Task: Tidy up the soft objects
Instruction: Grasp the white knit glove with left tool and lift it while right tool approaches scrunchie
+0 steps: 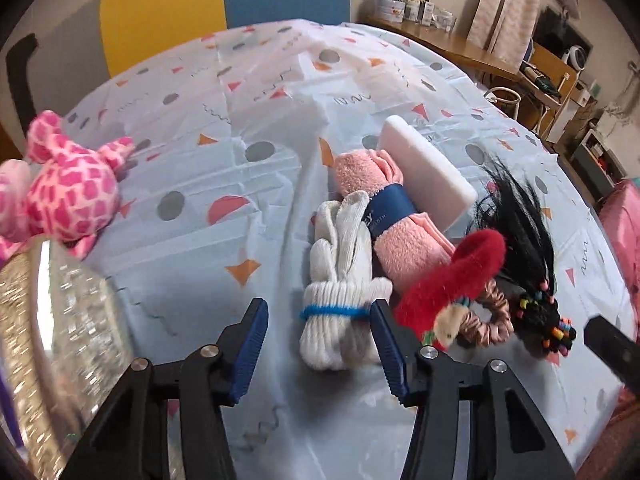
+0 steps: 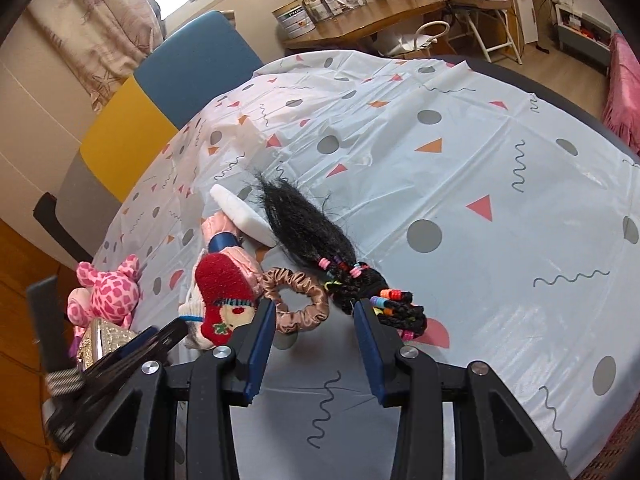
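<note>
Left wrist view, item one: white sock bundle (image 1: 340,280), rolled, bound near its lower end by a blue elastic band (image 1: 332,313). It lies on the bench (image 1: 192,208) between the pads of the left gripper (image 1: 320,344), whose jaws stand apart; one pad sits just beside the bundle's edge, the other is clear of it, so nothing is gripped. Handling, judged: light, soft, compressible knit that should not slip. Best hold is across the banded waist, where the roll is tightest.

Item two: pink towel roll (image 1: 384,216) with a dark blue paper sleeve, touching the sock bundle and leaning against a white foam block (image 1: 424,164). Judged soft and light; take it at the sleeve.

Item three: red plush doll (image 1: 448,276), fuzzy, overlapping the towel's near end.

Right wrist view, item four: tan satin scrunchie (image 2: 298,300), likely slippery and very light; pinch through the ring's band.

Item five: black hair piece (image 2: 316,236) with braids and coloured bands, limp; hold at the banded end.

The right gripper (image 2: 316,344) has its jaws parted and empty, framing the scrunchie and braid ends from the near side.

Item six: pink spotted plush toy (image 1: 68,184), well apart at the bench's left, beside a glittery silver object (image 1: 52,320).
</note>
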